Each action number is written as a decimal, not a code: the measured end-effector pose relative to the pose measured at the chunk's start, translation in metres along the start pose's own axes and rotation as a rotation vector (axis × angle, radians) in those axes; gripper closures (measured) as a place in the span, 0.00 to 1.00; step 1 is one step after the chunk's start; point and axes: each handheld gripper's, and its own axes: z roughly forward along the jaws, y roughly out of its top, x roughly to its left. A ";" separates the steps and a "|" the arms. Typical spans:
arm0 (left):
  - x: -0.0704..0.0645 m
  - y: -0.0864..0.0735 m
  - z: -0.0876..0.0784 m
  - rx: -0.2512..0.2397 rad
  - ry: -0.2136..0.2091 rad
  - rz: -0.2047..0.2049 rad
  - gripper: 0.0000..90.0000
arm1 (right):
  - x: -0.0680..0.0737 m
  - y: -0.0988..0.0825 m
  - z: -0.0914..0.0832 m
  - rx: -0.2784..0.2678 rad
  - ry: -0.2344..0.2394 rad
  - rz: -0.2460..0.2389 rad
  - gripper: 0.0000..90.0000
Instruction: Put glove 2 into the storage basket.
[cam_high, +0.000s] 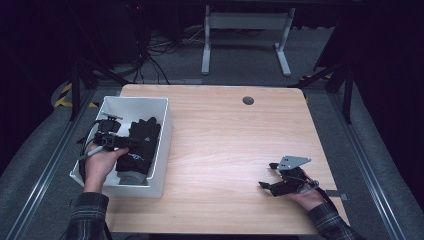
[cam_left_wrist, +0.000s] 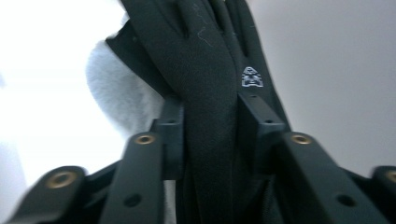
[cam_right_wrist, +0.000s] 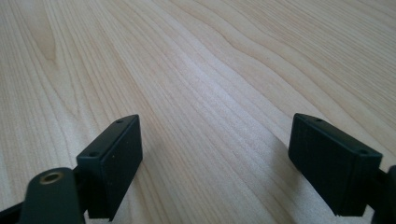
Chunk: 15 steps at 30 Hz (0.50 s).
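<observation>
1. Near the lower right of the high view, the right gripper (cam_high: 267, 176) rests low on the wooden table (cam_high: 225, 150), held by a hand in a plaid sleeve. In the right gripper view its jaws stand wide apart with nothing but bare wood grain between them; it has no part in the work at this moment.
2. At the lower left of the high view, the left gripper (cam_high: 131, 142) reaches into the white bin (cam_high: 162, 130) and sits over the black gloves (cam_high: 142, 145) lying there.
3. In the left gripper view a black glove (cam_left_wrist: 210, 107) runs up the middle of the frame between the two pads (cam_left_wrist: 170, 126), which flank it closely. Whether they press it or have just let go, I cannot tell.
4. Judging by how things lie, the gloves are already inside the bin, at the left edge of the table, so the placing looks nearly done.
5. What seems left: free the glove fully and lift the left gripper out of the bin.
</observation>
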 end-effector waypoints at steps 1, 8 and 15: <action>0.000 0.000 0.000 0.001 0.020 0.004 0.61 | 0.000 0.000 0.000 0.000 0.000 0.000 0.20; -0.002 0.002 -0.007 -0.043 0.076 0.009 0.30 | 0.000 0.000 0.000 0.000 0.000 0.000 0.20; -0.013 0.010 -0.025 -0.091 0.077 0.044 0.23 | 0.000 0.000 0.000 0.000 -0.002 0.000 0.20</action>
